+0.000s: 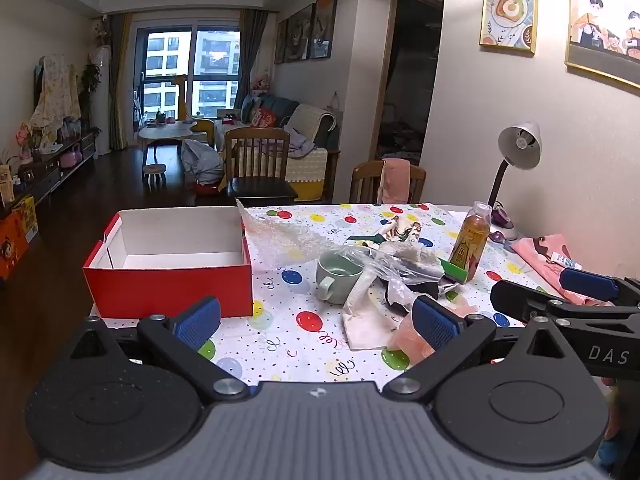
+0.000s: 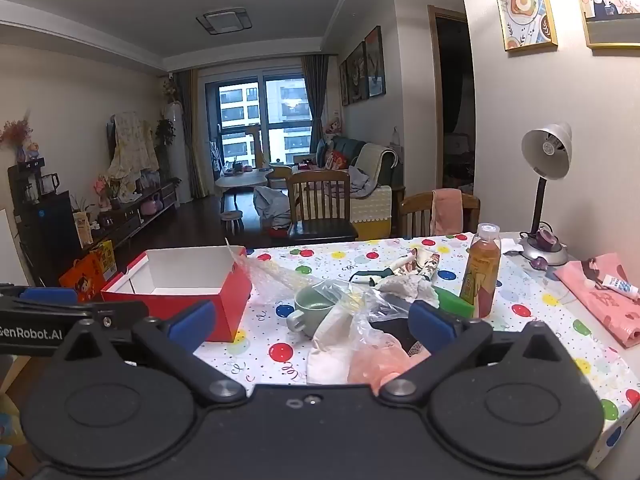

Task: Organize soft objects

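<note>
- Both your grippers stand with jaws wide apart and nothing between them: the left gripper [image 1: 316, 322] and the right gripper [image 2: 312, 322] hover over the near table edge.
- Take one soft piece at a time; start with the pale cloth [image 1: 366, 320], nearest you, and pinch a loose fold away from the green mug [image 1: 335, 280].
- The heap of soft things lies just ahead of both grippers; the red box [image 1: 172, 284] sits empty to its left.

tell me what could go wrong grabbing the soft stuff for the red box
1. The clear plastic bag drapes against the green mug; pulling it may drag or tip the mug.
2. The bottle stands upright just behind the pile and could be knocked over.
3. Both tools, left tool and right tool, are open and close together; they may collide.
</note>
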### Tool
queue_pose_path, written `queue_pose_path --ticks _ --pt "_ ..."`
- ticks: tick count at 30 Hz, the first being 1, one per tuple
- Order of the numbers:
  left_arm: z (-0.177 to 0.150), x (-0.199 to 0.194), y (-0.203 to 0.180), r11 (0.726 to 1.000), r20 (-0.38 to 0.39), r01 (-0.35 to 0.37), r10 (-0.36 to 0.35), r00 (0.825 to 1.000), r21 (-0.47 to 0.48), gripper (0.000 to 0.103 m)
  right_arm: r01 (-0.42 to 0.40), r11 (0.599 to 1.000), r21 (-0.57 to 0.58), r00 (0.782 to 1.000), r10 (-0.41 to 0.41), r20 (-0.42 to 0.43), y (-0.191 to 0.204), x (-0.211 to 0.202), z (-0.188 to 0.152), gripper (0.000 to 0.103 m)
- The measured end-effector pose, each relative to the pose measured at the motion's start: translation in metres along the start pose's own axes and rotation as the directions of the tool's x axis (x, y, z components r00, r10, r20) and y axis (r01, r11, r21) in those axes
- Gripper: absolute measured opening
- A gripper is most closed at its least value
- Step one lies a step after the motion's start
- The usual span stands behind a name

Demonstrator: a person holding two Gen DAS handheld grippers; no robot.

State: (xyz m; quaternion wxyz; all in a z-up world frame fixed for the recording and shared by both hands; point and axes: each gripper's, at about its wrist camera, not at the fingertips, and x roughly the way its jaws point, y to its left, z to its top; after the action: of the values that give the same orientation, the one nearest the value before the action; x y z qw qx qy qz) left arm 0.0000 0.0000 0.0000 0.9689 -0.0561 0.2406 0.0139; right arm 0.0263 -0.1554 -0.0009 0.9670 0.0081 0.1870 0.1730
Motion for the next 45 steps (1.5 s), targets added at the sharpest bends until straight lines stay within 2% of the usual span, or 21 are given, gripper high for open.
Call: queue_pose_path --ticks 23,45 --pt "0.004 -0.001 0.003 1.000 0.004 -0.001 0.001 1.000 0.002 0.103 0.035 0.999 -0.030 0.999 -0.034 0.012 0.009 0.002 0.003 0.103" --pt "0.002 0.003 0.005 1.000 -0.008 -0.006 0.006 1.000 -0.006 0.103 0.024 0.999 -0.023 1.000 -0.023 0.008 0.009 0.004 0.004 0.103"
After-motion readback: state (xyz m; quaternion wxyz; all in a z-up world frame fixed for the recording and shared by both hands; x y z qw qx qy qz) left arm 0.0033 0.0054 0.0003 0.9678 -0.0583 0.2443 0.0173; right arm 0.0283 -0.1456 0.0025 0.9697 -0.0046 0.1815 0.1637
